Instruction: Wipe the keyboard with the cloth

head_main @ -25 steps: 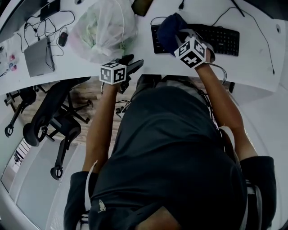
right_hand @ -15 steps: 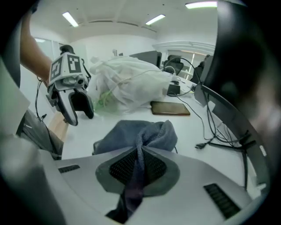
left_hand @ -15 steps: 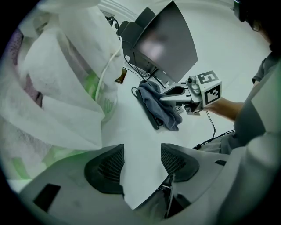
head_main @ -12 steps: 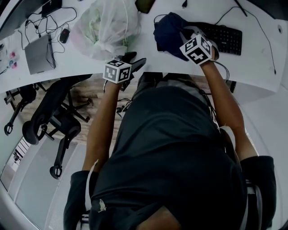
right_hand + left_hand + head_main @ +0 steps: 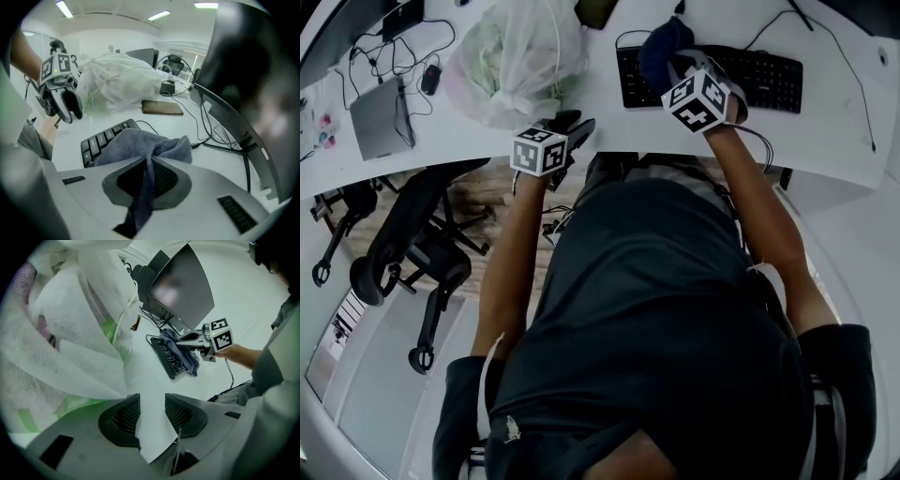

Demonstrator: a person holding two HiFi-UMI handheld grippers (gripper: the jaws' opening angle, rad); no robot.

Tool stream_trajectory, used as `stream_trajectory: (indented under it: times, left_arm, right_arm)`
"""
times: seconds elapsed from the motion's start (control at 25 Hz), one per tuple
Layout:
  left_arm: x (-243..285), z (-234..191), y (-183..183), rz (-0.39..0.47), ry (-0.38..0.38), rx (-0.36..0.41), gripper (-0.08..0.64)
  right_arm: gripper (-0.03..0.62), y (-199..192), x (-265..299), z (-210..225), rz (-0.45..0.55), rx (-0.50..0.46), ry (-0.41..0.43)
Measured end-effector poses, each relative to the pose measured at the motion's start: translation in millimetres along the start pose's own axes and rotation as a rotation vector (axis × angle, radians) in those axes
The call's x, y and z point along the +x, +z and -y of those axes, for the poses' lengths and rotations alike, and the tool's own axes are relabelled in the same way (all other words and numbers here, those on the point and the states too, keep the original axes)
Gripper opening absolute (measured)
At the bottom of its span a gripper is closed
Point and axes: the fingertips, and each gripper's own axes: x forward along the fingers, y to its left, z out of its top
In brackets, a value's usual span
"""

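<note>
Curved white desk (image 5: 844,131) against pale walls, one dark monitor (image 5: 180,287) standing on it. Two black wheeled office chairs (image 5: 412,239) beside its left end, over wood-pattern floor (image 5: 483,192) bordering paler flooring. Ceiling strip lights (image 5: 159,15), lit.

On the desk (image 5: 834,131) the keyboard (image 5: 769,82) lies to the right, with the cloth (image 5: 659,52) heaped on its left end. Left of the keyboard sits a plastic bag (image 5: 520,61), and a phone (image 5: 595,11) lies behind, between the two. Farther left lies a flat device (image 5: 377,117) among cables. An office chair (image 5: 412,244) stands on the floor before the desk's left part.
</note>
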Motion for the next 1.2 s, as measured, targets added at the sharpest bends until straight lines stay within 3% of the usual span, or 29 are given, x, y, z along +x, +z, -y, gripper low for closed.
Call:
stream_trajectory:
  times: [0.12, 0.24, 0.56, 0.76, 1.0, 1.2]
  left_arm:
    - [0.5, -5.5, 2.2, -0.005, 0.005, -0.011, 0.122]
    - [3.1, -4.7, 4.4, -0.017, 0.001, -0.010, 0.107]
    - [12.5, -1.0, 8.9, 0.007, -0.005, -0.003, 0.048]
    - [16.7, 5.8, 6.4, 0.008, -0.034, 0.012, 0.035]
    - [17.8, 9.5, 5.4, 0.008, -0.035, 0.023, 0.029]
    - [18.2, 11.0, 5.1, 0.014, -0.023, 0.054, 0.029]
  right_arm:
    - [0.029, 8.0, 1.8, -7.9, 0.021, -0.049, 0.031]
    - [0.029, -10.1, -3.7, 6.3, 0.033, 0.026, 0.044]
    - [0.029, -62.4, -22.3, 43.9, -0.020, 0.107, -0.039]
    - [0.029, -48.9, -18.7, 26.8, -0.034, 0.067, -0.045]
    - [0.029, -5.9, -15.8, -36.7, 0.036, -0.060, 0.068]
    - [0.029, -21.1, -16.0, -23.9, 0.036, 0.024, 0.060]
